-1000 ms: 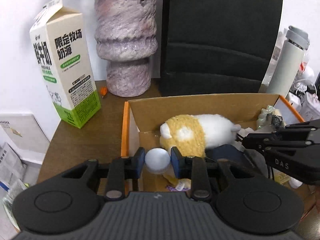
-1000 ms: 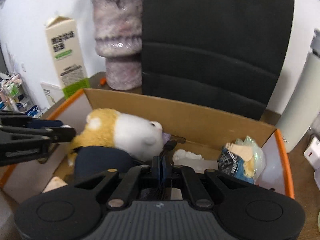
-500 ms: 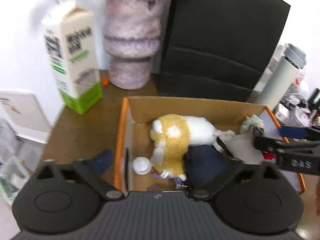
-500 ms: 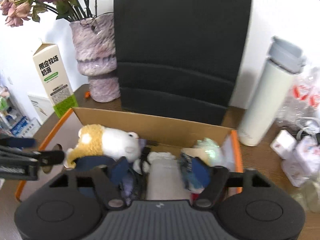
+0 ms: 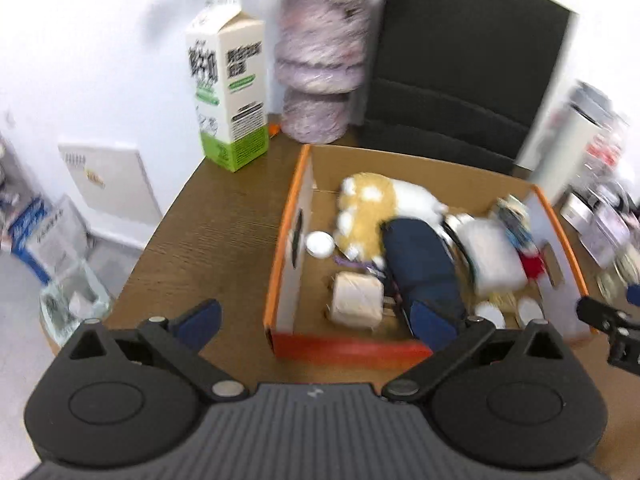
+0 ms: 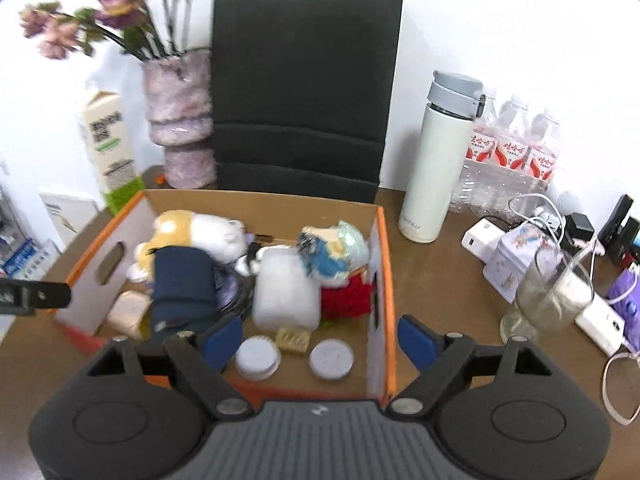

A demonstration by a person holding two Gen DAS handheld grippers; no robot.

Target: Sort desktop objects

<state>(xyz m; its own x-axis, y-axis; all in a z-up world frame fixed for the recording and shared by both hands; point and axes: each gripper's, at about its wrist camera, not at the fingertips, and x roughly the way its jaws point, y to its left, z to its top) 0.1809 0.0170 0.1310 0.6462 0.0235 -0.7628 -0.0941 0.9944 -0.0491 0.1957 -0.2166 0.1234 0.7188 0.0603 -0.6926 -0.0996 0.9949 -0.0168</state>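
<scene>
Both tools are empty above the near edge of the cardboard box (image 6: 382, 240): the left tool (image 5: 316, 320) spread wide, the right tool (image 6: 320, 340) with jaws opening. The small white ball (image 5: 320, 244) lies at the box's left wall beside the plush toy (image 5: 372, 208). This looks like the gap between drops; next comes something from the cluttered table (image 6: 440, 280) at frame right.

The left gripper (image 5: 316, 322) hangs wide open and empty above the near end of an orange-edged cardboard box (image 5: 298, 200). Inside lie a yellow-and-white plush toy (image 5: 376, 204), a small white ball (image 5: 319, 244) at the left wall, and a dark blue pouch (image 5: 424, 264). A milk carton (image 5: 228, 84) stands far left on the table (image 5: 216, 232)
</scene>
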